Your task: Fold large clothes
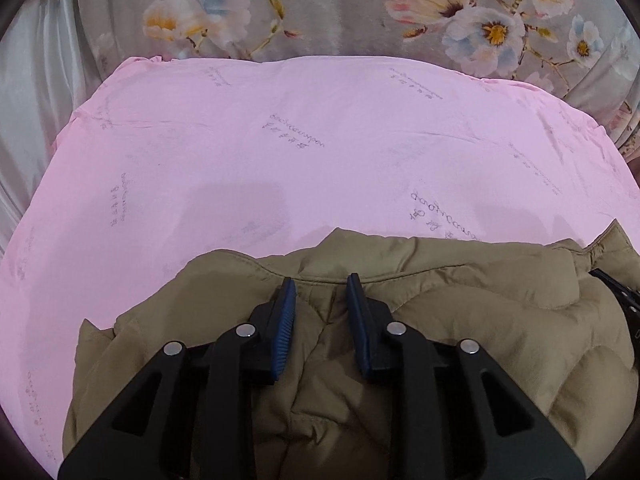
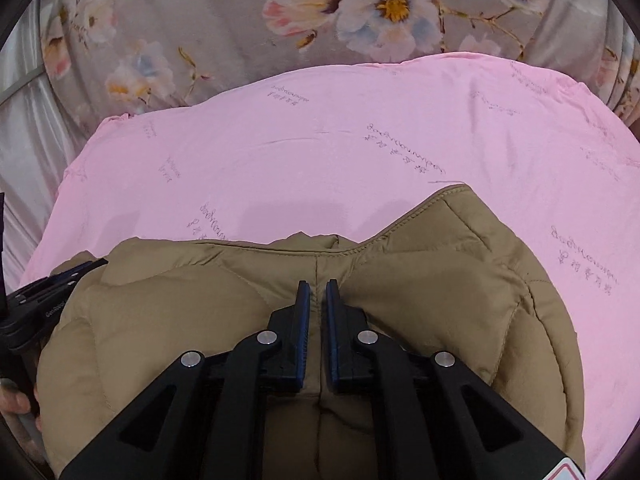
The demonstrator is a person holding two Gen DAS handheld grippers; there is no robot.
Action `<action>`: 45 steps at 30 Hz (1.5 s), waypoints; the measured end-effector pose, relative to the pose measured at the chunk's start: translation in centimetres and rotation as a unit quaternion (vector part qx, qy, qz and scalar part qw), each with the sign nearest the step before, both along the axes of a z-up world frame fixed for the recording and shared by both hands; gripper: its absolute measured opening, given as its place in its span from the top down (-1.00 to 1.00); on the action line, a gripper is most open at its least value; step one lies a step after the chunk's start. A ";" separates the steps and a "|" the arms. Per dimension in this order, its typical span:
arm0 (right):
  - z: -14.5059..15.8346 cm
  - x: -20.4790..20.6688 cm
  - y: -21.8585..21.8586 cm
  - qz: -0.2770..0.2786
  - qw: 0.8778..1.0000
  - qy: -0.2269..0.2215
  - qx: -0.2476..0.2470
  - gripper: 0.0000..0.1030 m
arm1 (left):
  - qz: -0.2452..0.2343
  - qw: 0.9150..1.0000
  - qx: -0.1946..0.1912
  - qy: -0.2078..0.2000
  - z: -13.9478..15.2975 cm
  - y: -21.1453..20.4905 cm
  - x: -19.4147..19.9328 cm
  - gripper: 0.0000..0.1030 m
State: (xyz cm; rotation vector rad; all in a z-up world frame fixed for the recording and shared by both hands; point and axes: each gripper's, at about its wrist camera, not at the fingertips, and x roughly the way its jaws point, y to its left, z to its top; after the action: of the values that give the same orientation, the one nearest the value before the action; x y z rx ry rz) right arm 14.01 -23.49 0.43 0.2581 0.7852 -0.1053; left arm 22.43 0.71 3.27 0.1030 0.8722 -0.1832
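Note:
A tan quilted puffer jacket [image 1: 460, 320] lies bunched on a pink sheet [image 1: 280, 160]; it also shows in the right wrist view [image 2: 420, 280]. My left gripper [image 1: 321, 284] sits on the jacket near its far seam edge, jaws partly closed with a fold of fabric pinched between the blue pads. My right gripper [image 2: 318, 286] is nearly closed on a narrow fold of the jacket along a seam. The other gripper's black body shows at the edge in the left wrist view [image 1: 620, 292] and in the right wrist view [image 2: 44, 300].
The pink sheet [image 2: 360, 152] with faint printed script covers the surface. Beyond it lies a grey floral blanket [image 1: 320, 8], also seen in the right wrist view [image 2: 240, 20]. A silvery curtain [image 1: 28, 100] hangs at the left.

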 end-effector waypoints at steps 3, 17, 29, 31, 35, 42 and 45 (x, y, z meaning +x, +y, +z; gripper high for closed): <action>-0.1 0.0 0.5 -0.007 1.000 -0.006 -0.010 0.92 | 0.002 1.000 0.006 -0.007 -0.5 -0.5 0.2 0.50; -0.7 0.6 0.6 -0.009 1.000 -0.003 -0.006 0.91 | 0.007 1.000 0.023 -0.013 -1.1 -1.2 0.4 0.50; 0.2 0.6 0.1 -0.024 1.000 -0.002 -0.005 0.91 | 0.016 0.999 0.028 -0.012 -0.8 -1.2 0.5 0.48; 1.9 -0.5 1.0 -0.038 0.999 -0.017 -0.026 0.75 | 0.033 0.998 0.048 -0.013 0.2 -1.2 -0.1 0.44; 5.1 -2.1 4.1 -0.001 0.998 -0.062 -0.019 0.65 | 0.025 1.000 0.003 -0.012 2.9 -1.7 -2.8 0.22; 2.3 -0.9 7.7 0.041 0.998 -0.036 -0.032 0.65 | 0.021 0.999 0.034 -0.026 2.4 -5.1 -4.7 0.13; 0.8 -1.1 6.7 0.040 0.999 -0.032 -0.002 0.65 | 0.028 0.999 0.014 -0.023 1.4 -4.2 -4.5 0.02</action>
State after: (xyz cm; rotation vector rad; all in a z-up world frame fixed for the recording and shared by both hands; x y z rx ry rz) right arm 12.92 -16.79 1.26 0.2253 0.7302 -0.0223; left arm 17.96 -3.54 4.65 0.1093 0.8315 -0.1163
